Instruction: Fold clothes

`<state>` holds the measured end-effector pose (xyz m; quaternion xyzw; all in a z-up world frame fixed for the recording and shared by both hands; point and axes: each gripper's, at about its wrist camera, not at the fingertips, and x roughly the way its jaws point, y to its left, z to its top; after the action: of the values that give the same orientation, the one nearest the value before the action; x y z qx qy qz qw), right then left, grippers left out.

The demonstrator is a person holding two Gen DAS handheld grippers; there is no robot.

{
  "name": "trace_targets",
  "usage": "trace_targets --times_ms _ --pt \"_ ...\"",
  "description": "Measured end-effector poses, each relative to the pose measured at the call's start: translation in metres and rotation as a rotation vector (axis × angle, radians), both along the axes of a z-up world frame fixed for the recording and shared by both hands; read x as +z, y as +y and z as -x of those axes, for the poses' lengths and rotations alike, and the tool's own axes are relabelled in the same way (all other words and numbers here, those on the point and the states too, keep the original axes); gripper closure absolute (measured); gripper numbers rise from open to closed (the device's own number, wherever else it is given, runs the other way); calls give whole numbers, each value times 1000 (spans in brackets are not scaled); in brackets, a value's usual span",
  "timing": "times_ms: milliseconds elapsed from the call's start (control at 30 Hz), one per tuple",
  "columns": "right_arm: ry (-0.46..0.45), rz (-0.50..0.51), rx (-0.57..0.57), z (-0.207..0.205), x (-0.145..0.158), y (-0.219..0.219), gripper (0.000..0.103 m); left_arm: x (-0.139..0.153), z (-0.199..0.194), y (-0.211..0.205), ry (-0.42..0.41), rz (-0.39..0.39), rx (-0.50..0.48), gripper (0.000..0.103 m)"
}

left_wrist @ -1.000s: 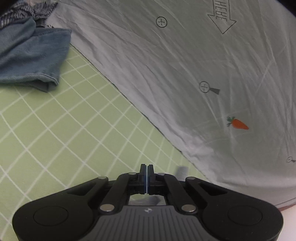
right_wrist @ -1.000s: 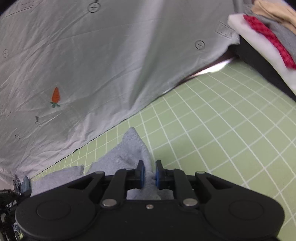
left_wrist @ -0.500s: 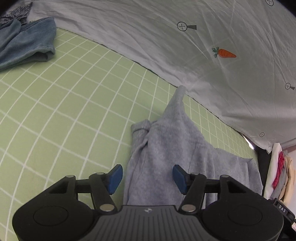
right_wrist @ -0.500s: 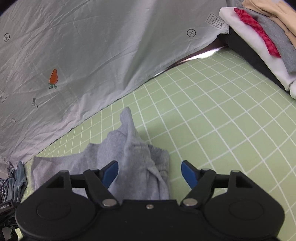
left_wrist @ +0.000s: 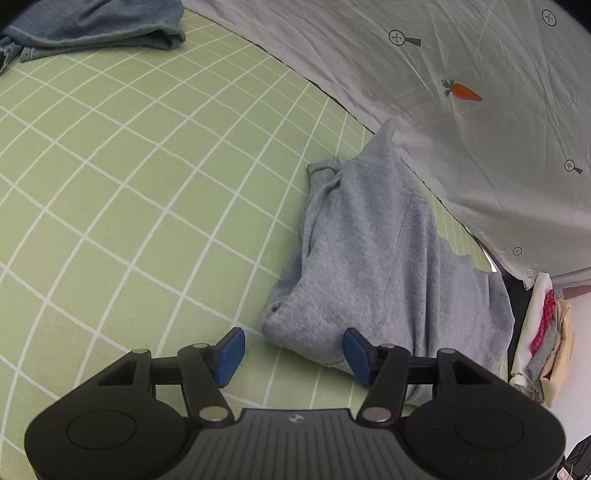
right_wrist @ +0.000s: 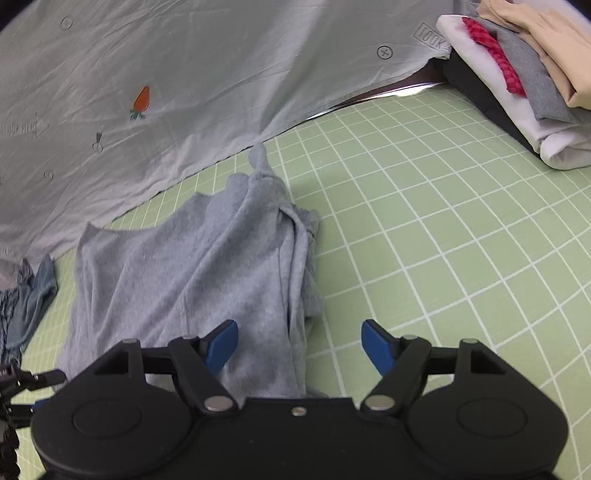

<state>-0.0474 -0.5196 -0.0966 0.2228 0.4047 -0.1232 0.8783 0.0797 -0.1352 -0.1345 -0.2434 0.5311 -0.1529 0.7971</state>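
A grey garment [left_wrist: 373,251] is seen lying rumpled on the green grid mat [left_wrist: 140,192], its far tip touching the pale sheet [left_wrist: 480,122] hung behind the mat. The left gripper [left_wrist: 293,354] is held over the garment's near edge, blue pads spread apart, nothing gripped. The right gripper [right_wrist: 299,345] is likewise spread wide above the garment. Beyond the garment, folded clothes [right_wrist: 517,74] are stacked; blue denim [left_wrist: 96,26] is noted on the opposite side.

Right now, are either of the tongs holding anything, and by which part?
Nothing is held. The left tongs and right tongs are both open over the grey garment, which lies on the green mat.
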Motion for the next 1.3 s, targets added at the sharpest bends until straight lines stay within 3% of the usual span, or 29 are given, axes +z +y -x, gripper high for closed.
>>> trace_targets --times_ms 67,133,167,200,267,300,400,467,533,667,733,800,867,1033,1200,1300 --pt "11 -21 23 2 -7 4 31 -4 -1 -2 8 18 2 45" --pt "20 -50 45 2 -16 7 34 -8 -1 -4 16 37 3 58" --pt "26 -59 59 0 -20 9 42 -10 -1 -5 19 44 4 69" --pt "30 -64 77 -1 -23 10 61 -11 -2 -6 18 47 4 84" --pt "19 -52 109 -4 -26 14 86 -6 -2 -9 -7 36 -7 92" --pt "10 -33 120 -5 -23 16 92 -1 -1 -9 -29 32 -8 94" --pt "-65 17 89 8 2 10 95 30 7 2 -102 53 12 96" --pt "-92 38 40 19 16 -1 95 45 14 15 -114 78 17 95" --pt "-89 58 25 28 22 -10 95 33 21 19 -64 46 9 95" --pt "93 139 120 20 -23 2 93 5 36 23 42 -23 7 92" --pt "118 169 111 21 -28 10 90 6 38 26 31 -39 23 84" --pt "109 162 53 20 -21 8 71 14 37 27 -6 -70 16 72" --pt "88 144 1 17 -14 4 67 20 33 24 -52 -123 -4 63" --pt "13 190 -25 4 5 4 65 27 11 16 -107 -165 -24 61" --pt "-38 282 -121 -10 23 0 39 31 -23 -4 -139 -193 -29 53" --pt "-66 338 -107 -24 31 -6 35 28 -40 -17 -137 -201 -27 47"
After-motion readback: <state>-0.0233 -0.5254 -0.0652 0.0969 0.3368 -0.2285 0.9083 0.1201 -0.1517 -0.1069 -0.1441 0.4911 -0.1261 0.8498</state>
